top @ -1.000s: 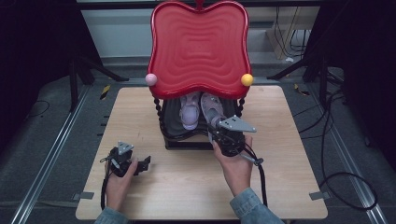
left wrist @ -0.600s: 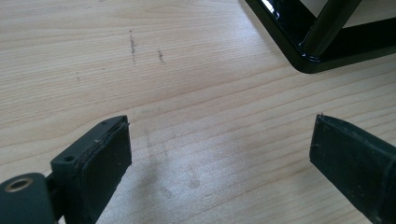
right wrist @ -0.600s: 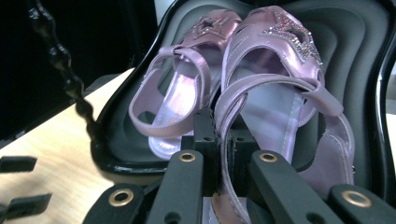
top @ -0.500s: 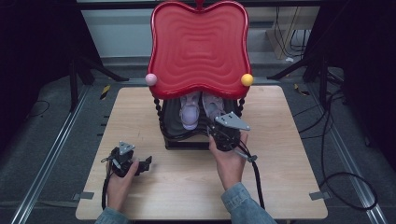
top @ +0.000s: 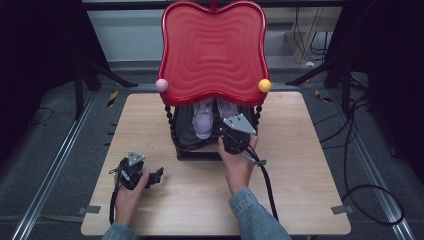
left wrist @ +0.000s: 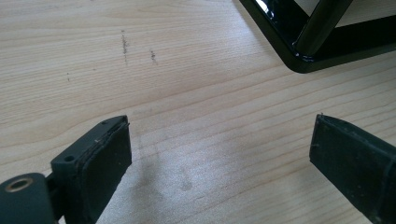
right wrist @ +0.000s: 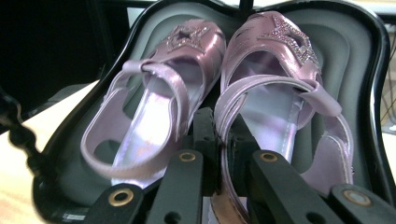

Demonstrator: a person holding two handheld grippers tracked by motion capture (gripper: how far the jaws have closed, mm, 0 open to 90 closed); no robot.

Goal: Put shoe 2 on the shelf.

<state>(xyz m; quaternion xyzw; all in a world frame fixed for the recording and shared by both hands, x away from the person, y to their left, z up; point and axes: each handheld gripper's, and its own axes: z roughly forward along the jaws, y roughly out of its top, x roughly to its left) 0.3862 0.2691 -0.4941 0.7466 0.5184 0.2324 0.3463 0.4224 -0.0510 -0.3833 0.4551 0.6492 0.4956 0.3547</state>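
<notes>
Forward into the case goes the right gripper, apparently pinching a shoe; left gripper gapes over wooden table.

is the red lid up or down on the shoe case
Up. The red lid stands raised behind the black case, and both pink shoes lie exposed inside, with the right tool at one shoe's heel.

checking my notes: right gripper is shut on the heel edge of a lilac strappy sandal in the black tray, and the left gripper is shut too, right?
Not quite: the left gripper is open, jaws wide apart over the bare wooden table, as the left gripper view shows. The rest stands.
</notes>
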